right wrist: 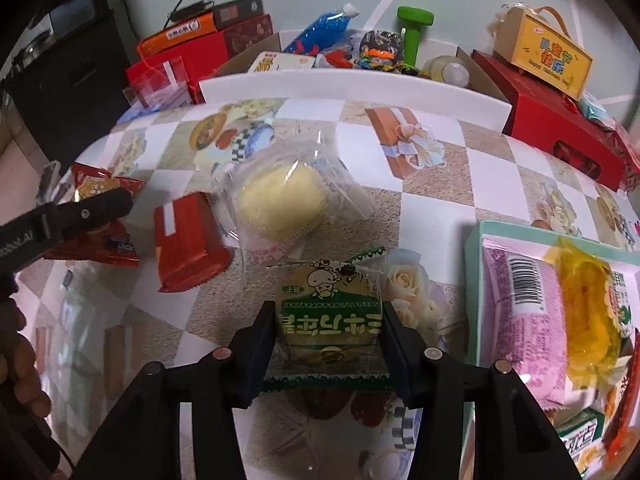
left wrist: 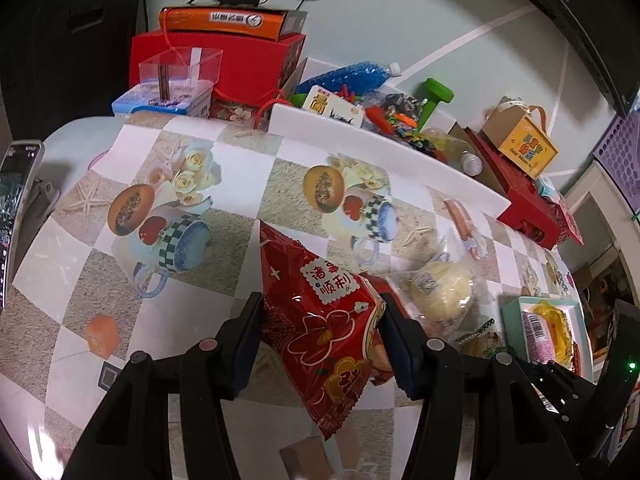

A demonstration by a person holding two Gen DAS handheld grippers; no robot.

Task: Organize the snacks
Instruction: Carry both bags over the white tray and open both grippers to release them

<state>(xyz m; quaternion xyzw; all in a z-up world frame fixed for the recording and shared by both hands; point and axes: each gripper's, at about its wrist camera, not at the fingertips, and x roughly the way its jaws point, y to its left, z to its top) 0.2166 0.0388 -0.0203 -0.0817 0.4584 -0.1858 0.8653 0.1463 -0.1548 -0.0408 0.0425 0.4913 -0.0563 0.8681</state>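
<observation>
My left hand-held gripper [left wrist: 320, 336] is pinching a red snack bag [left wrist: 320, 320], both pads pressing its sides, holding it tilted over the desk [left wrist: 200, 292]. My right hand-held gripper [right wrist: 328, 340] is gripping a green-printed biscuit packet [right wrist: 329, 316] between its pads, low over the patterned cloth. Just beyond it, a pale bun in a clear wrapper [right wrist: 280, 204] is lying beside a flat red packet [right wrist: 188, 240]. To the right, a mint-green tray [right wrist: 476, 280] is holding a pink packet [right wrist: 528, 312] and a yellow one [right wrist: 588, 320]. Farther back, a white box [right wrist: 360, 82] of odds and ends is standing.
</observation>
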